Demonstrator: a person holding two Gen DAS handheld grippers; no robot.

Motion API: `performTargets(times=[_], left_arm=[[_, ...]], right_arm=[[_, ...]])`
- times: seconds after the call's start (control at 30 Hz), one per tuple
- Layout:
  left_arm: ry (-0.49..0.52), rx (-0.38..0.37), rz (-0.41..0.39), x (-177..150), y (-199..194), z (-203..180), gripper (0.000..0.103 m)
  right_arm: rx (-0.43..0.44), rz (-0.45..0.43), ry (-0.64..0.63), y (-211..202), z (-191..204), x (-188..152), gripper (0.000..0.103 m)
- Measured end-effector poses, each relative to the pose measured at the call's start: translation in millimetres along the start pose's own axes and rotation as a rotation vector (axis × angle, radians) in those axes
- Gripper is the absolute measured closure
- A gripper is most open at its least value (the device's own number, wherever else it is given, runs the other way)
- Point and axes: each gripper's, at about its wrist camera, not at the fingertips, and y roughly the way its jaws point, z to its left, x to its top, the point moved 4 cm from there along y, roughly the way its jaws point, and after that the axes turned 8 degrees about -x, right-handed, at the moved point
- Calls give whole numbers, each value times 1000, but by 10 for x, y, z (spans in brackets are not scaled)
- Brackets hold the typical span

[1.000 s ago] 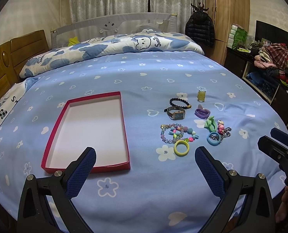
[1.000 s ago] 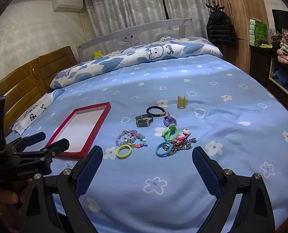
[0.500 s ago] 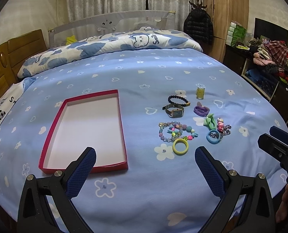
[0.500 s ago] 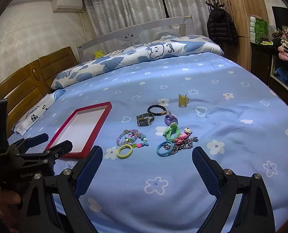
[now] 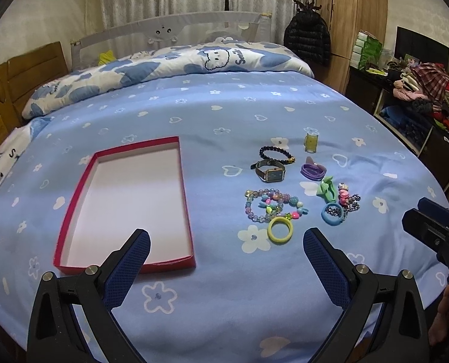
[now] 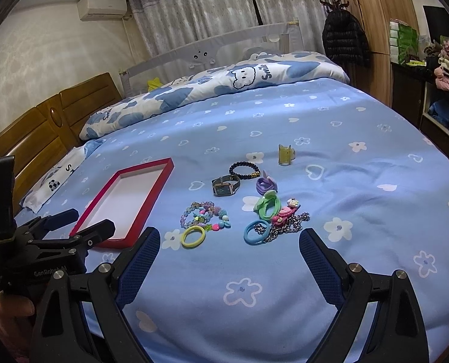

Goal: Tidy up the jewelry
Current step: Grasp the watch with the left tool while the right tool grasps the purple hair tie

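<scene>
A red shallow box [image 5: 183, 187] [image 6: 156, 184] lies empty on the blue bedspread. To its right lies a group of jewelry: a yellow ring band [image 5: 280, 230] [image 6: 193, 236], a beaded bracelet [image 5: 270, 205] [image 6: 204, 214], a watch [image 5: 270, 174] [image 6: 225, 185], a black bead bracelet [image 5: 275, 154], a purple band [image 5: 313, 169], a green band [image 5: 327, 188], a blue band with a chain [image 5: 333, 213] [image 6: 256, 232]. My left gripper [image 5: 224, 254] is open and empty above the bed's near edge. My right gripper [image 6: 229, 252] is open and empty, just short of the jewelry.
A small yellow piece [image 5: 311, 142] sits behind the jewelry. A folded quilt [image 5: 170, 69] lies at the far side of the bed. A wooden headboard [image 5: 0, 90] is on the left, shelves with clothes [image 5: 421, 103] on the right.
Both grippers have edged slightly forward toward the jewelry and box. Nothing on the bed has moved.
</scene>
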Motion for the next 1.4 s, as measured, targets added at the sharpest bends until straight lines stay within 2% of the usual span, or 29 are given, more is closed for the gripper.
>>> performTargets(times=[0.23,0.5,0.67,1.13,1.3,1.4], left_arm=[[-14,-42,42,187,198,51,8],[-32,-67,89,424,509,128,18],[-35,-71,116,570,748,162,22],[-71,-91,245,1037,1772,274,33],[-69,-107,306,1119,2211,297,35],[-66,-124,339,1133,2439,287,40]], right_arm=[[17,25,18,165,-41,60,15],[28,63,49,441,-207,255,36],[29,84,58,644,-276,362,41],[21,206,51,1401,-478,559,49],[20,249,49,1640,-529,565,54],[19,274,46,1738,-536,544,54]])
